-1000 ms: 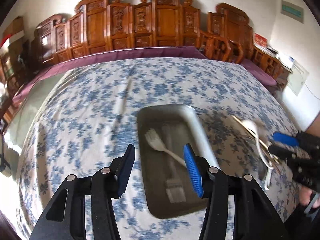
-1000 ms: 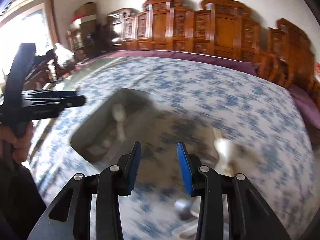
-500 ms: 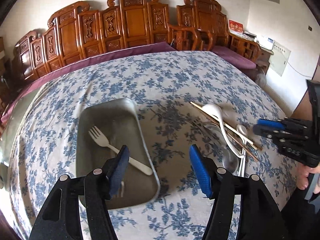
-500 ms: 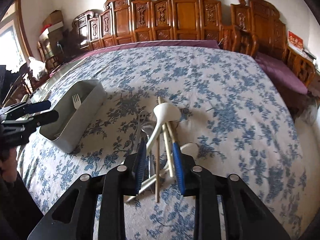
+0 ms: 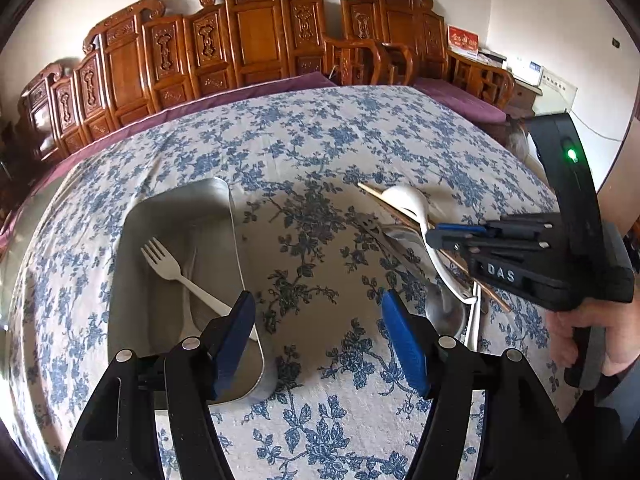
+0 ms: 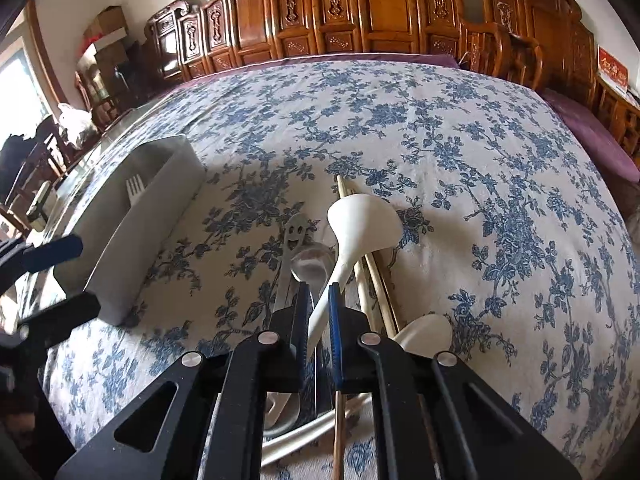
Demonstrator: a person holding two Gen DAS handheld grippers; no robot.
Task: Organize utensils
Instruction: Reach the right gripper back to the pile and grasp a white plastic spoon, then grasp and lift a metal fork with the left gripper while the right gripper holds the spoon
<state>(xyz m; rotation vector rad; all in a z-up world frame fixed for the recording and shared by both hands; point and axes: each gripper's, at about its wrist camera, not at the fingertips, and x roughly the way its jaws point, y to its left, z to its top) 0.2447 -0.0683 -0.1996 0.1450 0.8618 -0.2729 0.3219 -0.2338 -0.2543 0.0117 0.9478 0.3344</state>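
Observation:
A grey tray (image 5: 224,200) (image 6: 176,184) lies on the flowered tablecloth with a white plastic fork (image 5: 172,268) (image 6: 135,189) in it. To its right lies a pile of utensils: a white ladle-shaped spoon (image 6: 362,224) (image 5: 408,200), metal spoons (image 6: 310,266), a smiley-faced metal handle (image 6: 296,232), wooden chopsticks (image 6: 370,276) and a second white spoon (image 6: 426,334). My right gripper (image 6: 319,296) (image 5: 442,236) is shut on the white spoon's handle over the pile. My left gripper (image 5: 318,320) is open and empty, low over the cloth between tray and pile.
Carved wooden chairs (image 5: 256,32) line the far side of the table, with a purple cloth edge (image 5: 240,94) beneath them. The table's right edge (image 5: 532,168) is close to the pile. A person's hand (image 5: 588,340) holds the right gripper.
My right gripper has come down onto the pile and closed on the white spoon's handle. My left gripper has shifted right, off the tray, and stays open.

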